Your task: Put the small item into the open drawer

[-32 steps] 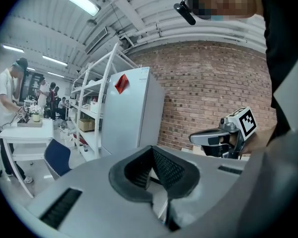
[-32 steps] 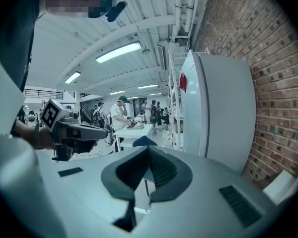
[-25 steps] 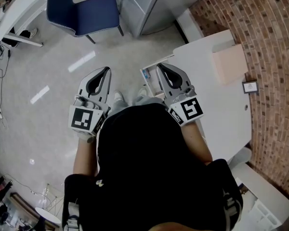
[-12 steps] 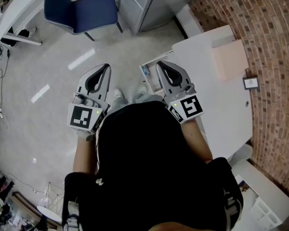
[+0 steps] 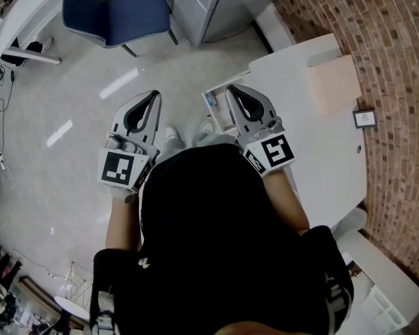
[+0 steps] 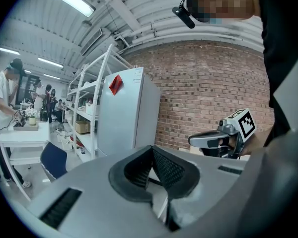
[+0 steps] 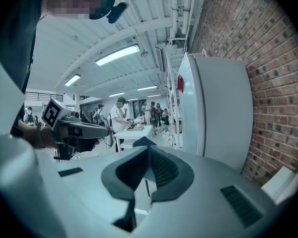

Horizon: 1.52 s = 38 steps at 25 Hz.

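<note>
I hold both grippers at chest height over the floor, and nothing is between the jaws of either. In the head view the left gripper [image 5: 155,98] is shut, out over bare floor. The right gripper [image 5: 230,90] is shut too, and its body covers part of the open drawer [image 5: 215,110] at the near edge of the white cabinet top [image 5: 314,152]. A bit of blue shows inside the drawer. A small dark-framed item [image 5: 364,119] lies on the top by the brick wall. Each gripper view shows its own shut jaws, left gripper [image 6: 151,148] and right gripper [image 7: 148,148], with the other gripper beside.
A beige box [image 5: 332,86] sits on the white top. A blue chair [image 5: 119,12] and a grey cabinet [image 5: 209,5] stand ahead. The brick wall [image 5: 398,82] runs along the right. People work at a white table [image 6: 20,135] far off.
Both grippers have crept slightly forward in the head view. Their jaws have stayed shut and nothing was picked up.
</note>
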Each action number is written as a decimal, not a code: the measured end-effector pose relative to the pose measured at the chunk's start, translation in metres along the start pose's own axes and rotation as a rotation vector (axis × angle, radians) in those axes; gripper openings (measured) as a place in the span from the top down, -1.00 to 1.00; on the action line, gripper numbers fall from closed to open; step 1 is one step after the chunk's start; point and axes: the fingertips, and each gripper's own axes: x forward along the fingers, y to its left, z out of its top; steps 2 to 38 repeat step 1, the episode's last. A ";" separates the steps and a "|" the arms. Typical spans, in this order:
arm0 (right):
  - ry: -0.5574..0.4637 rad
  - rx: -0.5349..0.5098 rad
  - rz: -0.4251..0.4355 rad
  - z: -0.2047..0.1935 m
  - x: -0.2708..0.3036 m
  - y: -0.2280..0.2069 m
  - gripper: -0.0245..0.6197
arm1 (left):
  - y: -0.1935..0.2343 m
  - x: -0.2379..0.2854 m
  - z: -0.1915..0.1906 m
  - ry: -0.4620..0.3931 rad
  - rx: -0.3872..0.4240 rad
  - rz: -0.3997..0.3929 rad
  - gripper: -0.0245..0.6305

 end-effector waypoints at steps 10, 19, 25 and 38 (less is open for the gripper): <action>0.000 -0.001 0.002 0.000 0.000 0.000 0.89 | 0.000 0.000 0.000 0.001 0.000 0.001 0.92; 0.000 -0.001 0.002 0.000 0.000 0.000 0.89 | 0.000 0.000 0.000 0.001 0.000 0.001 0.92; 0.000 -0.001 0.002 0.000 0.000 0.000 0.89 | 0.000 0.000 0.000 0.001 0.000 0.001 0.92; 0.000 -0.001 0.002 0.000 0.000 0.000 0.89 | 0.000 0.000 0.000 0.001 0.000 0.001 0.92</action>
